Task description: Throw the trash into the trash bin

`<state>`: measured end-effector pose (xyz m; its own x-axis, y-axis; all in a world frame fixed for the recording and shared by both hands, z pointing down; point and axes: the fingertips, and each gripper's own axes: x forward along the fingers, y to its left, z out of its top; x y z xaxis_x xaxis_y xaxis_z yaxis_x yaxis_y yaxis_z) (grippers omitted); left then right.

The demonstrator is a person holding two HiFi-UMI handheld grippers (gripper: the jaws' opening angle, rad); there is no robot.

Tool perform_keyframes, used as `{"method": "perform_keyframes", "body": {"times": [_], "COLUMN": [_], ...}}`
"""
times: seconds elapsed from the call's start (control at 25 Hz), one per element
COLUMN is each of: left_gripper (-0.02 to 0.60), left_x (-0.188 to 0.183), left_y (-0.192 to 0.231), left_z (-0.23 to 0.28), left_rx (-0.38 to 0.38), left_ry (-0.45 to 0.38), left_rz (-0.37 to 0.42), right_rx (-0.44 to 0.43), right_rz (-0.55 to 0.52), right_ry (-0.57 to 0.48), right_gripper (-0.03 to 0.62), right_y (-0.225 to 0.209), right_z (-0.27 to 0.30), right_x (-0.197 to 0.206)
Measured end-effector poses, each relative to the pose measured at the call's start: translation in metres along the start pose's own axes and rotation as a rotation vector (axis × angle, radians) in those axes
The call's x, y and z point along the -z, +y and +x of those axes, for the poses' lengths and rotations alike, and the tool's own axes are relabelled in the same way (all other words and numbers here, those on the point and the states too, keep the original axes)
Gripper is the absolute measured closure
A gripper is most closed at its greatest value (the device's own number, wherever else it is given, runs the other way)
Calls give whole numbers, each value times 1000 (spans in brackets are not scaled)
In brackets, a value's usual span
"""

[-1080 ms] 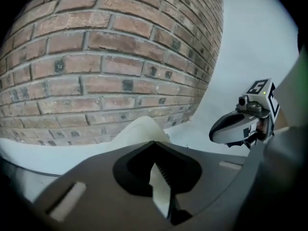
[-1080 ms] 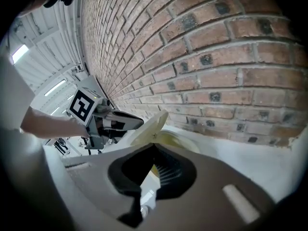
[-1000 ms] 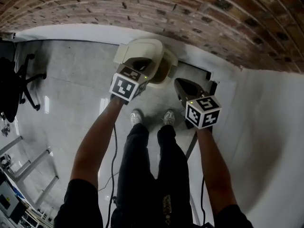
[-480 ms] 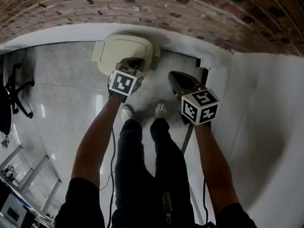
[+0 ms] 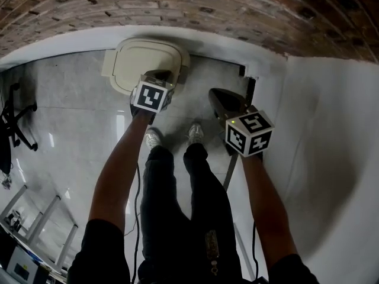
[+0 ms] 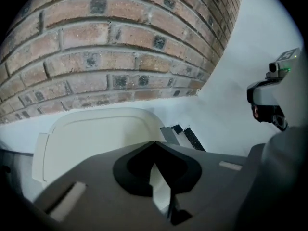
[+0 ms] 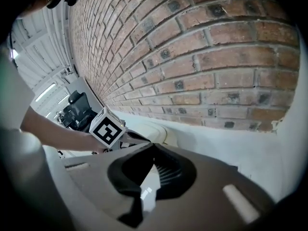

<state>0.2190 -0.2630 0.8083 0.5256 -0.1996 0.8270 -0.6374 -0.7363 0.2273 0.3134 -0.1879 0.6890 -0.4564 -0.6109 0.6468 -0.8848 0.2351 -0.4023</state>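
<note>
The cream trash bin [image 5: 133, 61] stands on the floor against the brick wall, its lid down. No trash shows in any view. My left gripper [image 5: 163, 76] is shut and empty, its tips over the lid's near right corner; whether it touches I cannot tell. In the left gripper view the jaws [image 6: 155, 146] meet, with the lid [image 6: 91, 138] just beyond them. My right gripper [image 5: 217, 94] hangs to the right of the bin, above the floor. Its jaws [image 7: 153, 148] meet at the tips with nothing between them. The right gripper view also shows the left gripper's marker cube [image 7: 107, 128] and the bin [image 7: 151, 128].
A brick wall [image 5: 237, 10] with a white base runs behind the bin. A white wall [image 5: 331, 158] closes the right side, with a dark vertical strip [image 5: 249, 90] at the corner. The person's shoes [image 5: 154, 138] stand just before the bin. An office chair [image 5: 15, 120] is far left.
The bin's lid stood open a second ago and is now down. My left gripper came down with it. The right gripper moved a little lower and left.
</note>
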Motion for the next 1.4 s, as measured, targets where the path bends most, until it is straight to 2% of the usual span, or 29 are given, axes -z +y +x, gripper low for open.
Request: {"method": "perform_keyframes", "body": {"times": [0.16, 0.36, 0.52, 0.64, 0.76, 1.0, 1.24, 1.4], "left_gripper": [577, 577, 577, 577, 577, 575, 575, 575], "left_x": [2, 3, -2, -14, -38, -93, -128, -146], "left_y": [5, 5, 3, -9, -15, -41, -80, -112], "left_z": [6, 8, -6, -31, -68, -171, -285, -354], "left_rx": [-36, -47, -38, 11, 29, 81, 179, 229], "left_ry": [13, 13, -6, -55, -144, -308, -411, -471], "left_rz": [23, 12, 0, -30, -24, 6, 46, 95], "right_rx": [6, 12, 16, 24, 24, 54, 67, 87], "right_rz": [6, 13, 16, 15, 2, -116, -150, -175], "right_ry": [-6, -8, -28, -47, -72, -143, -297, -374], "right_gripper": [591, 591, 591, 591, 591, 591, 591, 591], "right_y": [-2, -2, 2, 7, 21, 71, 135, 173], "right_z": [-2, -1, -4, -10, -21, -58, -129, -184], "right_x": [0, 0, -8, -18, -33, -86, -155, -184]}}
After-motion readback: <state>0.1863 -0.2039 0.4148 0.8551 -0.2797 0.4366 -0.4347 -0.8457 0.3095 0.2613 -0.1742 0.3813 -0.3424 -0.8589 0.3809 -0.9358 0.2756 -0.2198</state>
